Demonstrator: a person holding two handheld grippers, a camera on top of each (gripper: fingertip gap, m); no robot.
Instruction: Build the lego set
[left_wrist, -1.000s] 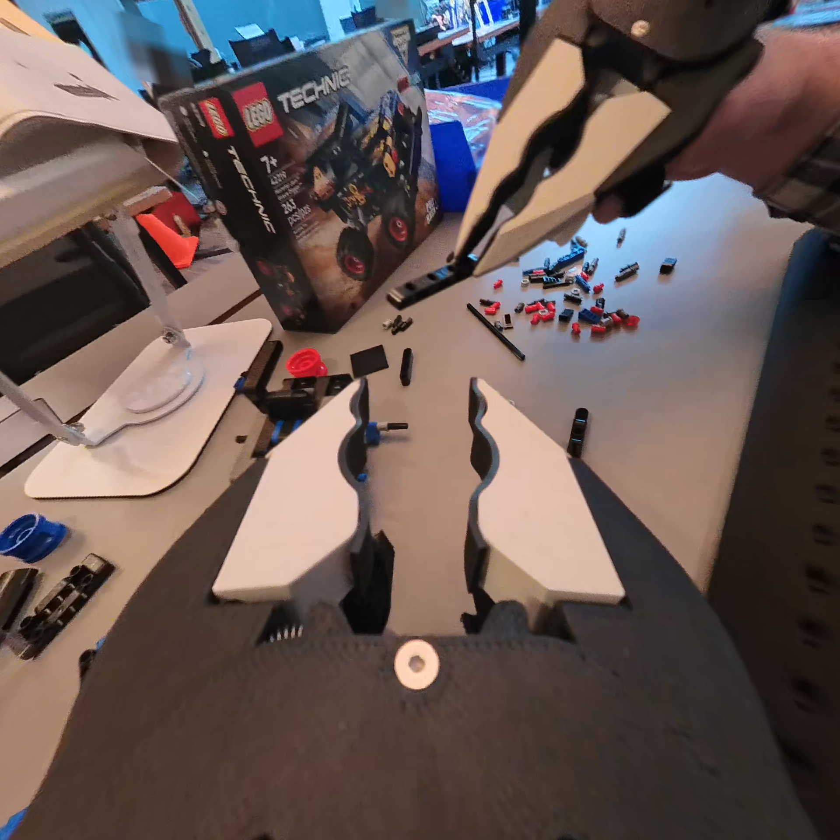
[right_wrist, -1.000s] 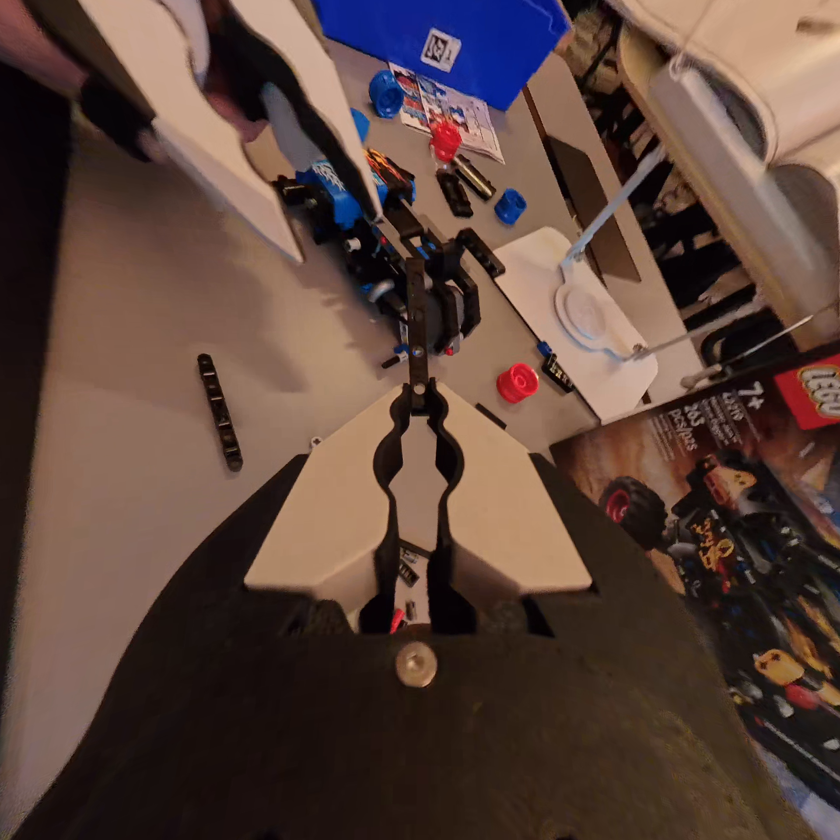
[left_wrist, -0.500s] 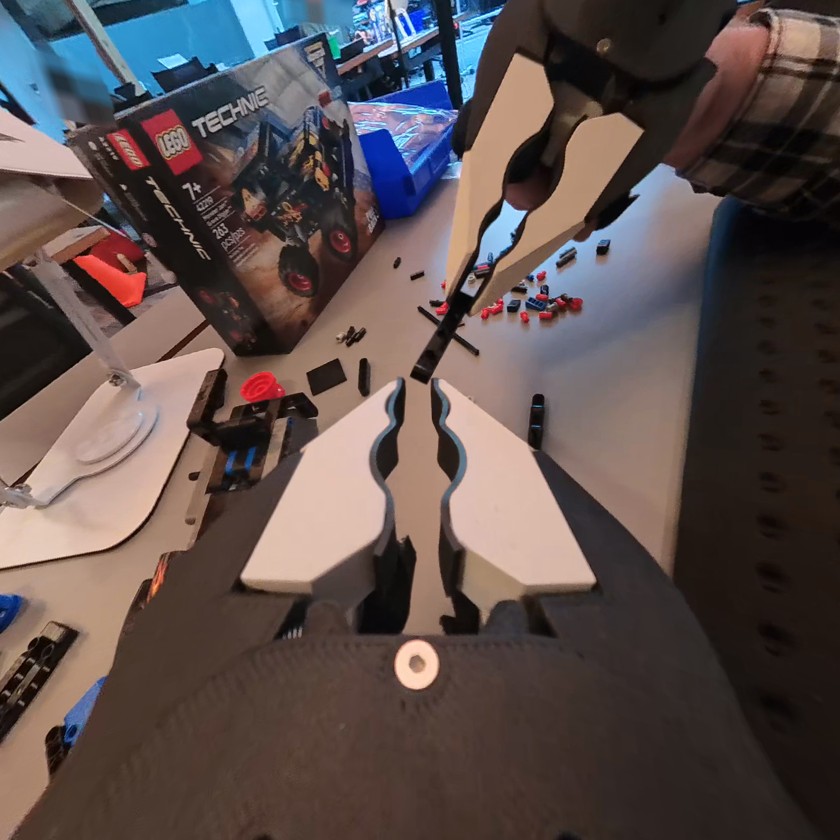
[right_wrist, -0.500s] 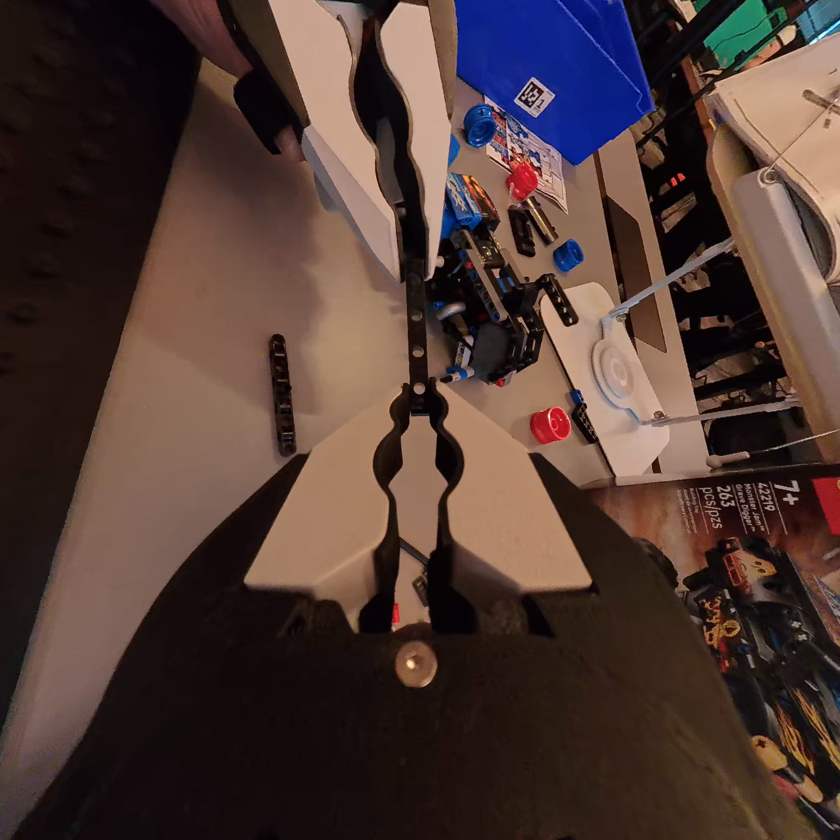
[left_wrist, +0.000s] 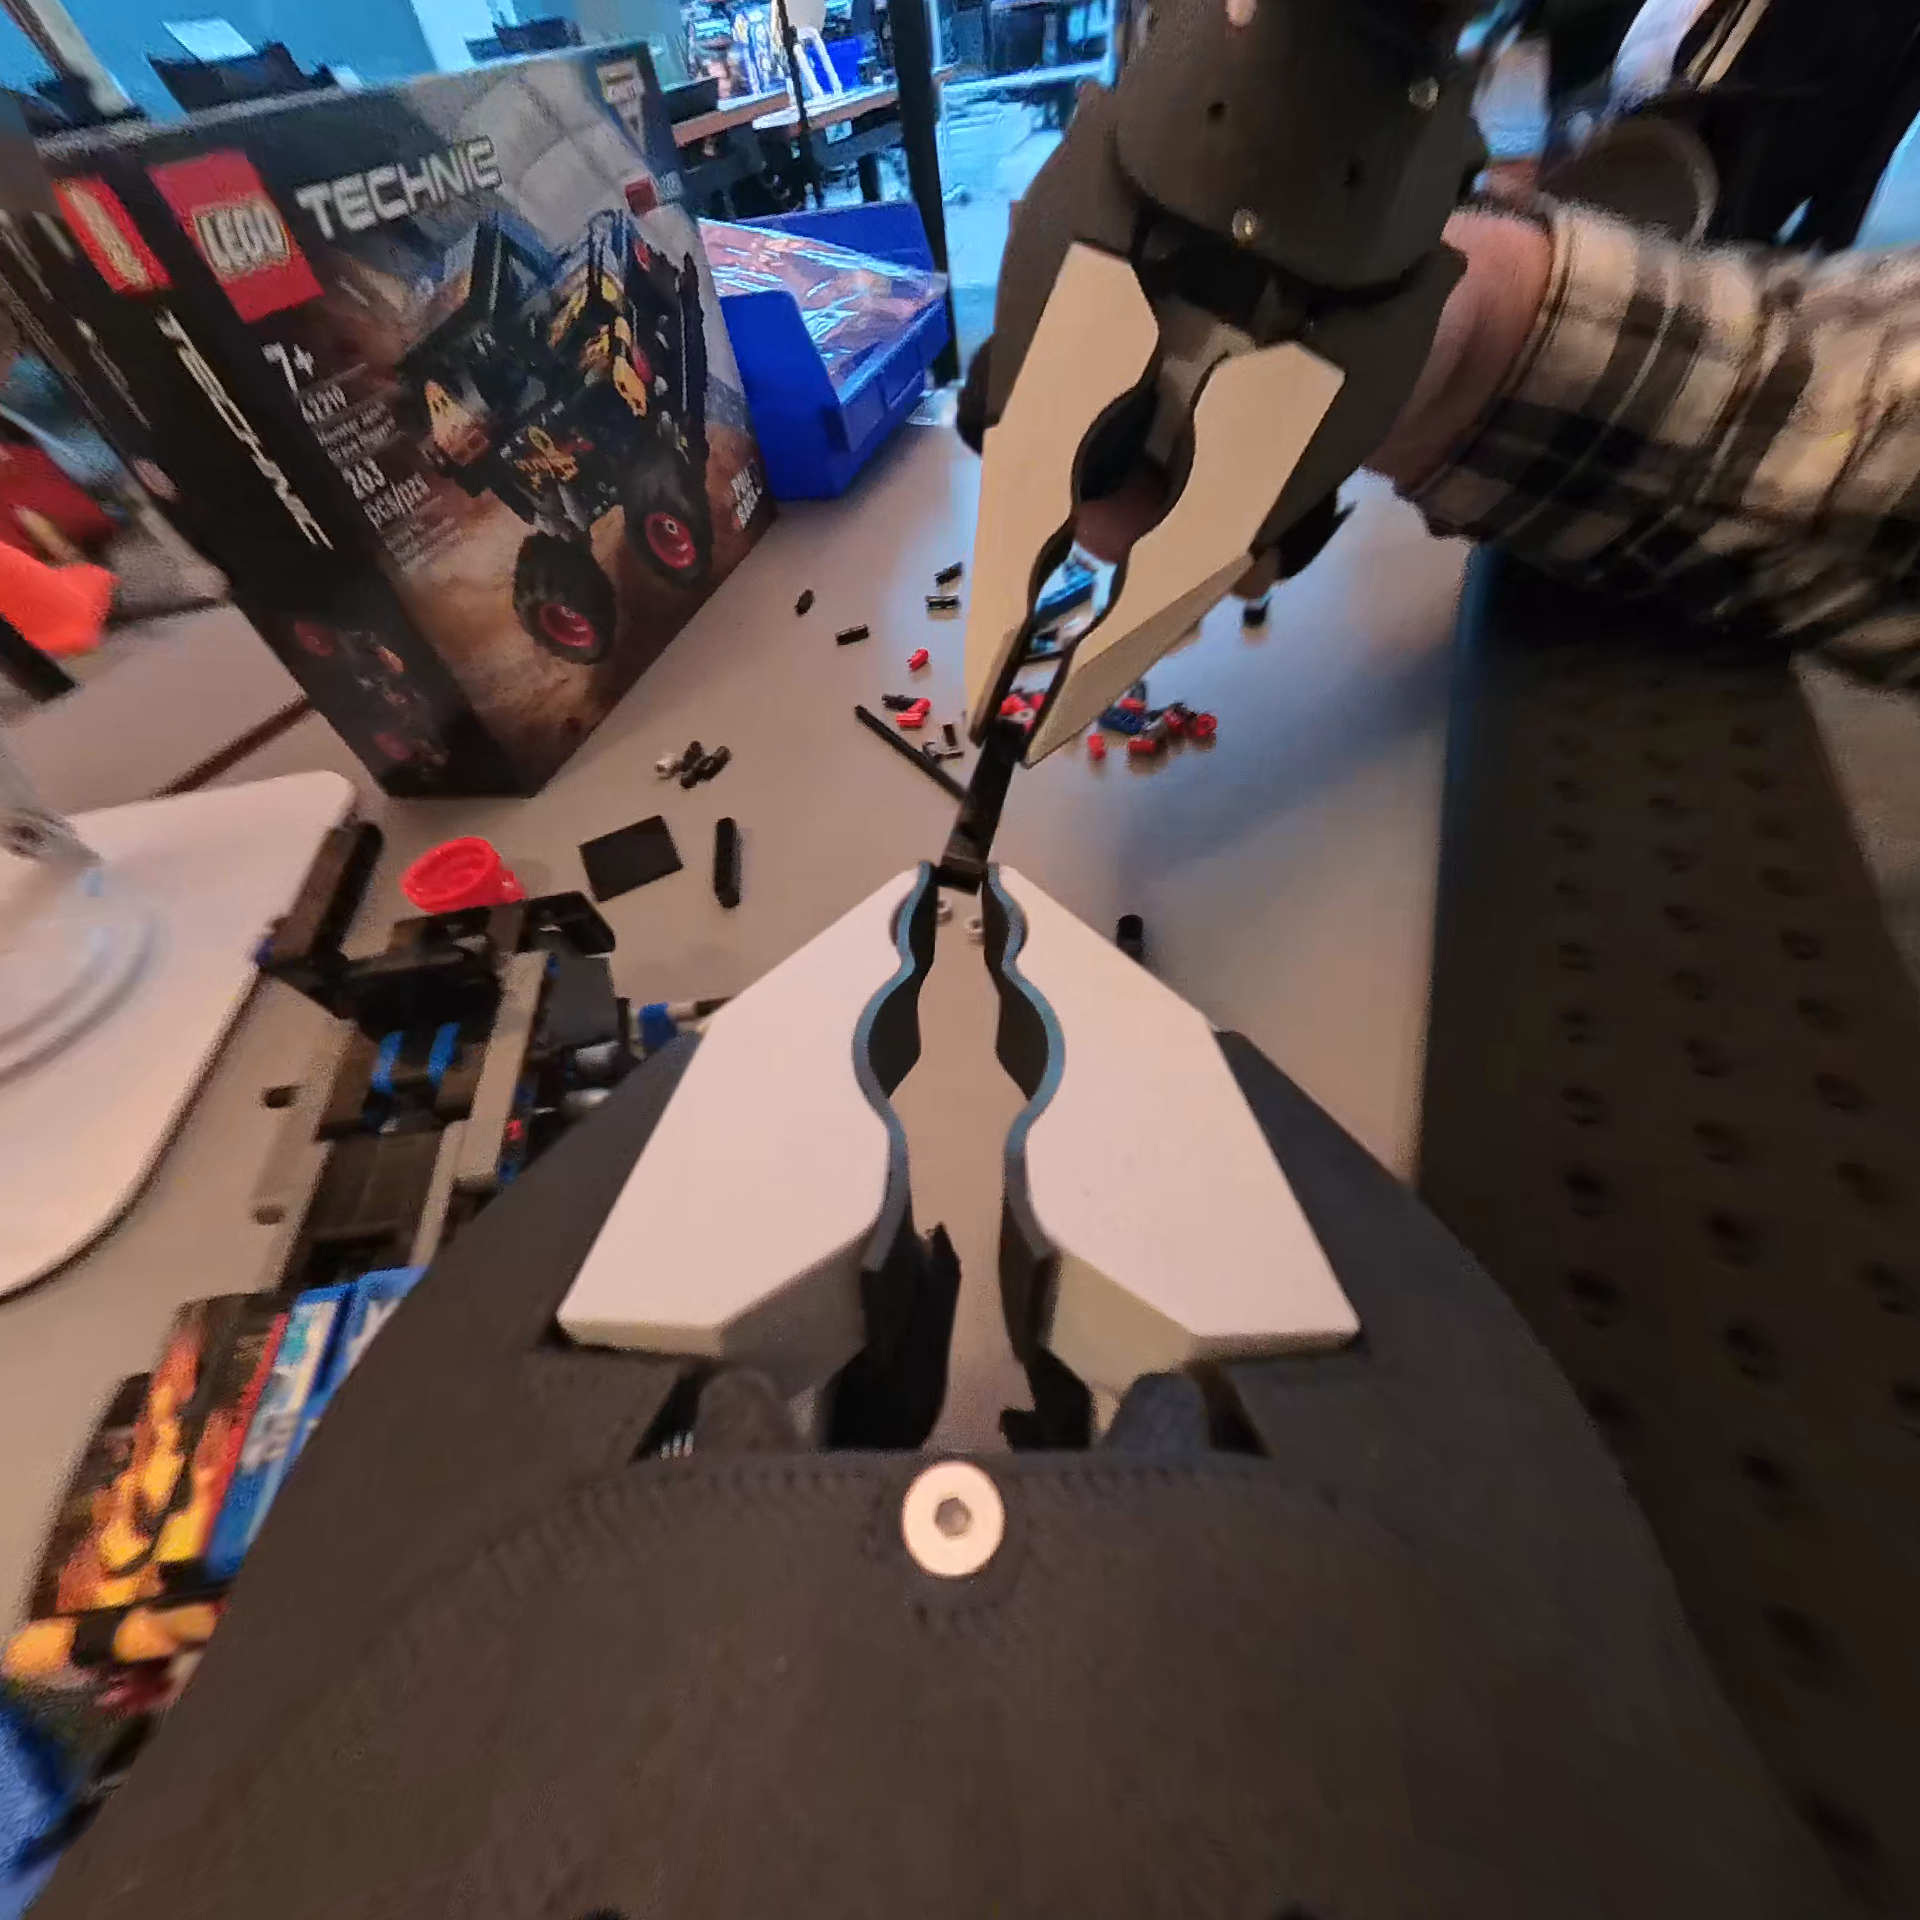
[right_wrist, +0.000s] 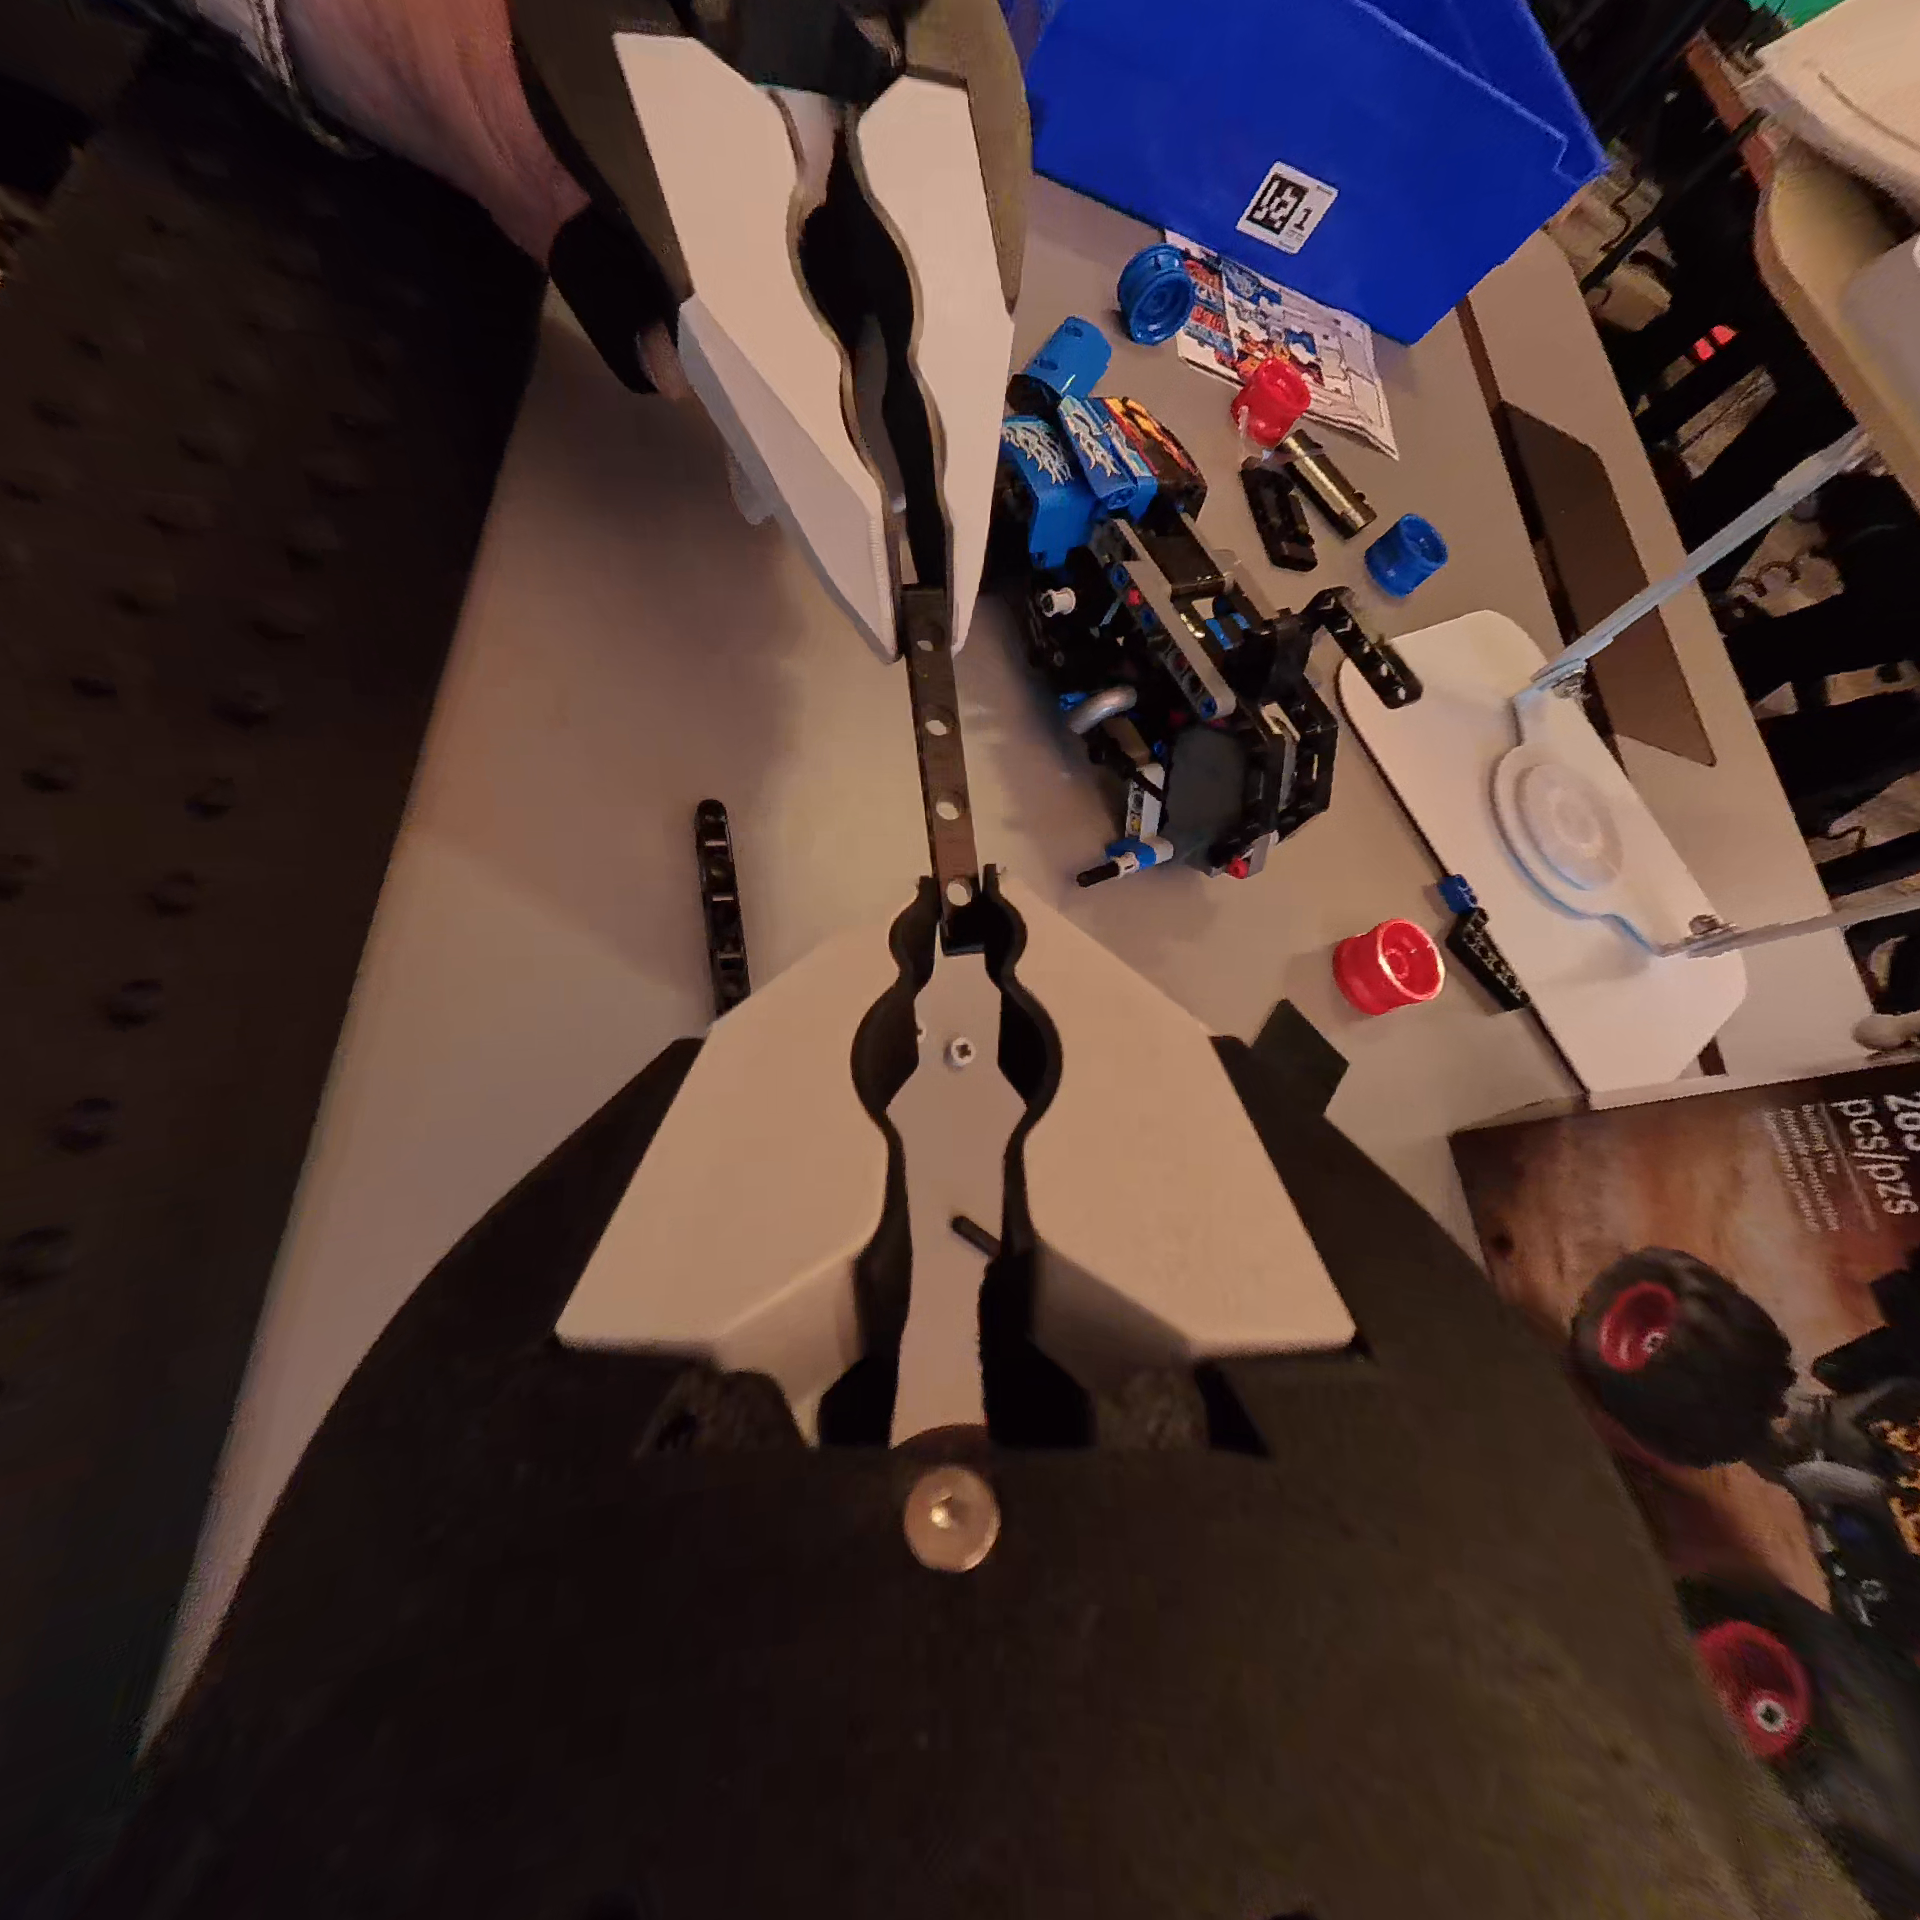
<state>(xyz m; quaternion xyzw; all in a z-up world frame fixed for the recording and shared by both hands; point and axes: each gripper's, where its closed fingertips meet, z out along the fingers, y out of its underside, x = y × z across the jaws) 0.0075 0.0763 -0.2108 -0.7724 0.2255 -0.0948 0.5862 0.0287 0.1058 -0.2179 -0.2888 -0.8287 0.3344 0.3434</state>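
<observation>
A long black holed beam (right_wrist: 940, 748) hangs in the air between both grippers. My right gripper (right_wrist: 958, 906) is shut on its near end. My left gripper (left_wrist: 956, 883) is shut on the other end, and it also shows in the right wrist view (right_wrist: 925, 613). The right gripper shows in the left wrist view (left_wrist: 1003, 727), held by a hand in a plaid sleeve. The partly built black and blue vehicle (right_wrist: 1174, 675) lies on the grey table just beside the beam; it also shows in the left wrist view (left_wrist: 436, 1039).
A pile of small red, blue and black pins (left_wrist: 1132, 717) lies behind the beam. A loose black beam (right_wrist: 717, 904), red hubs (right_wrist: 1387, 966), blue hubs (right_wrist: 1405, 554), the set's box (left_wrist: 436, 416), a blue bin (right_wrist: 1299, 125), a white stand base (right_wrist: 1538, 831) and a dark mat (left_wrist: 1662, 1143) surround it. The grippers' ends are close to 5 cm from one another.
My left gripper went from wide open to shut on the beam's free end. My right gripper carried the beam towards it and tilted it, so both now hold it.
</observation>
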